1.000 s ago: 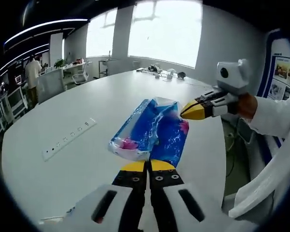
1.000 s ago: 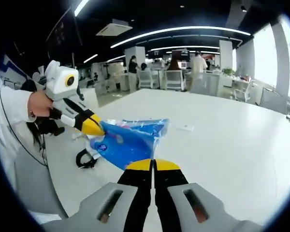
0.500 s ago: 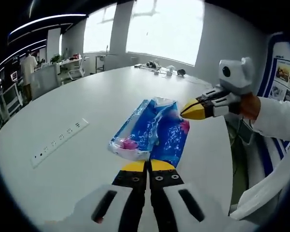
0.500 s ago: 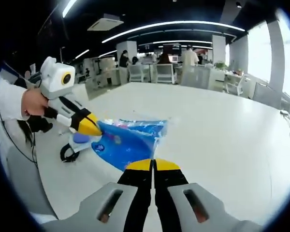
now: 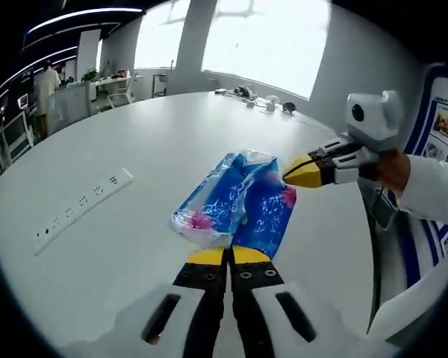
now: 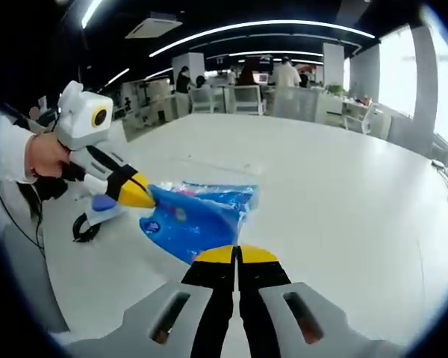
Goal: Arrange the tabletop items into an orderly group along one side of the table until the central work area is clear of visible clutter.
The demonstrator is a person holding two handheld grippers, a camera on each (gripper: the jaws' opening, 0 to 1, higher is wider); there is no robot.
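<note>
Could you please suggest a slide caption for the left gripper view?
Both grippers, left and right, pinch opposite ends of a blue plastic bag above the white table.

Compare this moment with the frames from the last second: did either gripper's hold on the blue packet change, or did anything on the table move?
No grip change: the left gripper and right gripper stay shut on opposite ends of the blue packet, held above the white table. The background has shifted in both views, so the hands have carried the packet along. The power strip lies flat as before.
</note>
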